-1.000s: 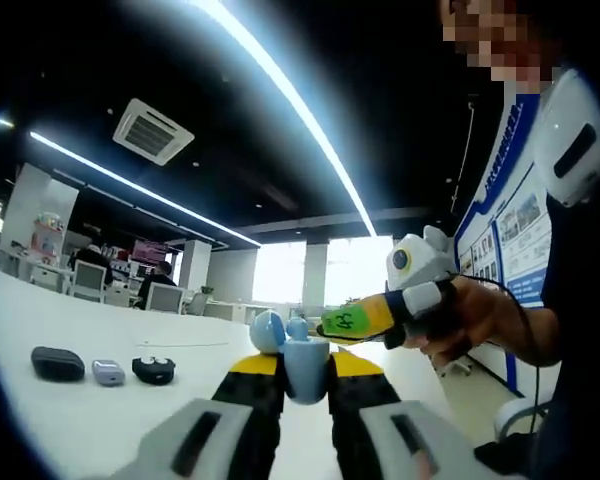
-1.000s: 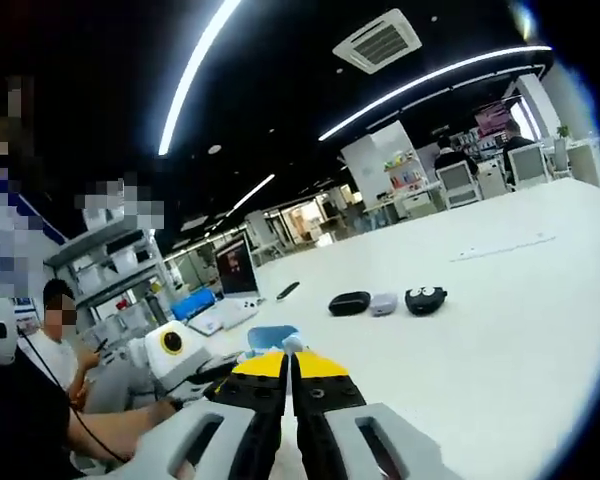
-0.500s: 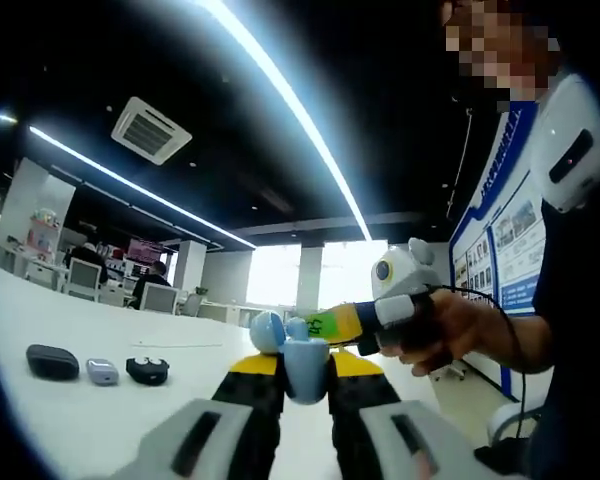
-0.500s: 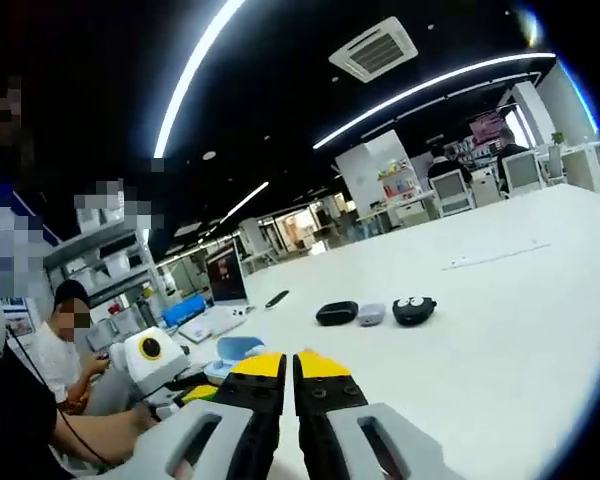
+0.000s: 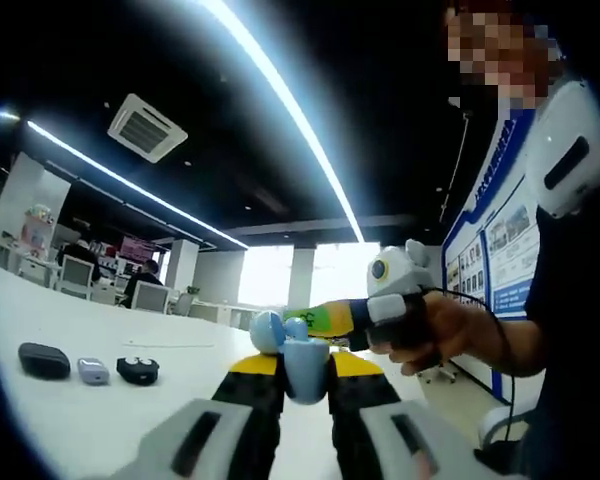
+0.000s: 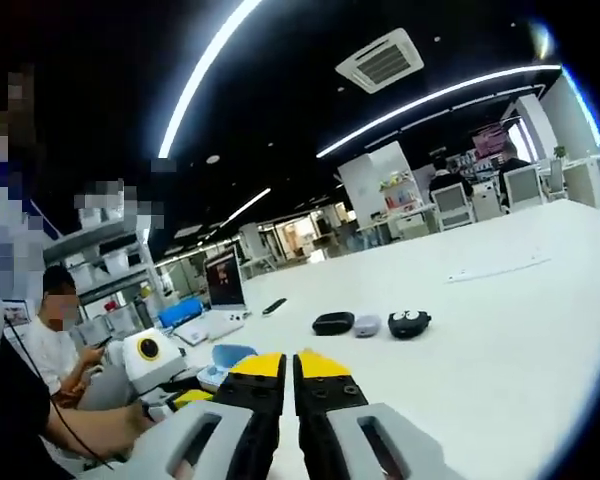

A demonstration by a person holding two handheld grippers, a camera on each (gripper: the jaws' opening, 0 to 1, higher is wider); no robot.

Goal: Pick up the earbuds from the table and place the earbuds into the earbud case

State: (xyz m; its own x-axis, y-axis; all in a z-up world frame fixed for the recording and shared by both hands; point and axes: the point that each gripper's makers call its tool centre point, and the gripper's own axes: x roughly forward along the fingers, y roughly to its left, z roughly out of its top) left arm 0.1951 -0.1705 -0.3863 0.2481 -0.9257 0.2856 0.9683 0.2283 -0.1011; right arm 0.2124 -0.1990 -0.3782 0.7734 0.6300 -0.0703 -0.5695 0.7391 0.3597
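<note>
Left claw [image 5: 306, 368] grips a smooth pale-blue rounded case [image 5: 302, 362]. Right claw [image 6: 289, 362] is closed, empty. On the white desk [image 6: 500, 310], glossy black earbuds [image 6: 408, 323] lie beside a small lilac case [image 6: 366, 325].

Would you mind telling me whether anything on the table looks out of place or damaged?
Nothing stands out. Three small items lie in a tidy row on the white table: a black case, a pale lavender case and a black case with white eyes. They are too small to judge further.
</note>
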